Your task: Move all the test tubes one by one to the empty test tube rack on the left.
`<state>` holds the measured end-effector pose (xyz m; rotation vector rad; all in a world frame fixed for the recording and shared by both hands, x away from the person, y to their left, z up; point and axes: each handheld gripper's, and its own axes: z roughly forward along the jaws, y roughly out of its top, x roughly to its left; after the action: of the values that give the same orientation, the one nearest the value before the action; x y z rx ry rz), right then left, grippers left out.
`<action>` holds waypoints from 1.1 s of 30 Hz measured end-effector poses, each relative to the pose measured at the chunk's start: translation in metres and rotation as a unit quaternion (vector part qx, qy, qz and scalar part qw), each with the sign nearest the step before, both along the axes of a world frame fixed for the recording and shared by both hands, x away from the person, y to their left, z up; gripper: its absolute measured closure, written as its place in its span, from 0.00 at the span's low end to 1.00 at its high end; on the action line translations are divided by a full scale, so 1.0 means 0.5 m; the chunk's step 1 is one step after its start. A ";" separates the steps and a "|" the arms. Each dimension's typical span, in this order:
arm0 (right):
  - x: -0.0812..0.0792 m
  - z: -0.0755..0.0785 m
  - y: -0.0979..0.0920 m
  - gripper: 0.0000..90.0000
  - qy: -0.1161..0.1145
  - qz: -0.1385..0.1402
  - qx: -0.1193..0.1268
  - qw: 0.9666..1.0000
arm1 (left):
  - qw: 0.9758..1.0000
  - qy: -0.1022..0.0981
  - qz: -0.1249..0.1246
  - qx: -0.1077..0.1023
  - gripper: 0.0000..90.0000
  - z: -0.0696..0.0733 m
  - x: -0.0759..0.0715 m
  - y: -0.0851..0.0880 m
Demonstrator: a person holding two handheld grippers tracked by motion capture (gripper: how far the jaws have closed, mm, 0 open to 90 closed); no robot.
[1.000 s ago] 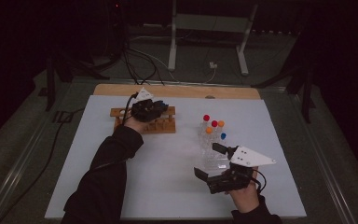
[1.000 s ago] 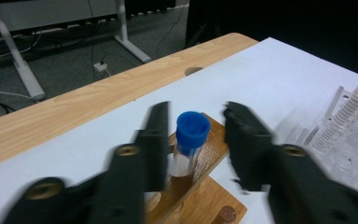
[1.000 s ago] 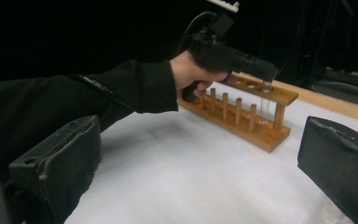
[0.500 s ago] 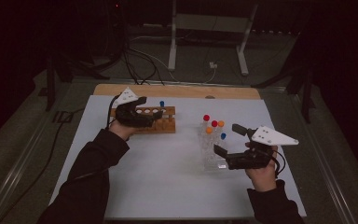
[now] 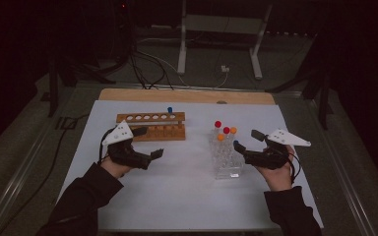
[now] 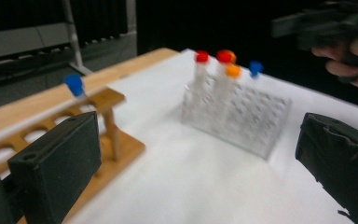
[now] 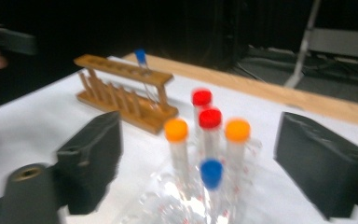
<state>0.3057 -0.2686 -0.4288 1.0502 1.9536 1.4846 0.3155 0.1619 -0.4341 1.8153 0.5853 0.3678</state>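
A wooden rack [image 5: 150,126] holds one blue-capped tube [image 5: 170,110] at its right end. My left gripper [image 5: 148,142] hovers in front of that rack; its jaws have just been opening and stand open with nothing between them. In the left gripper view the left gripper [image 6: 198,168] faces the clear plastic rack [image 6: 242,112]. That clear rack [image 5: 225,157] carries red, orange and blue-capped tubes. My right gripper [image 5: 246,140] is at its right side, open, its jaws just closing a little. In the right gripper view a blue cap [image 7: 211,172] shows in the gap of the right gripper [image 7: 207,163], untouched.
A white sheet [image 5: 177,196] covers the table, with a wooden strip [image 5: 187,96] along the far edge. Cables [image 5: 147,64] and a stand's legs [image 5: 216,54] lie on the dark floor beyond. The person's sleeves [image 5: 78,206] come in from the bottom.
The left gripper let go of the blue-capped tube in the wooden rack, opened, and drew back toward the person. The right gripper moved forward to the clear rack's right side.
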 end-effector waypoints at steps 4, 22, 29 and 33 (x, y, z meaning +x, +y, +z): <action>0.012 -0.035 -0.003 0.28 0.032 -0.011 -0.015 0.999 | 1.000 -0.002 -0.018 0.008 0.01 -0.020 -0.031 -0.002; 0.037 -0.098 0.024 0.72 0.099 -0.032 -0.082 0.991 | 1.000 0.004 -0.023 0.008 0.01 -0.054 -0.071 0.012; 0.040 -0.098 0.035 0.84 0.093 -0.033 -0.099 0.990 | 0.999 0.005 -0.025 0.020 0.01 -0.060 -0.069 0.012; 0.040 -0.096 0.037 0.85 0.091 -0.034 -0.106 0.990 | 0.999 0.011 -0.028 0.022 0.01 -0.063 -0.067 0.011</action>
<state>0.3256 -0.2500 -0.4770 1.1785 2.1223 1.1504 0.2820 0.1675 -0.4658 1.8766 0.5456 0.3255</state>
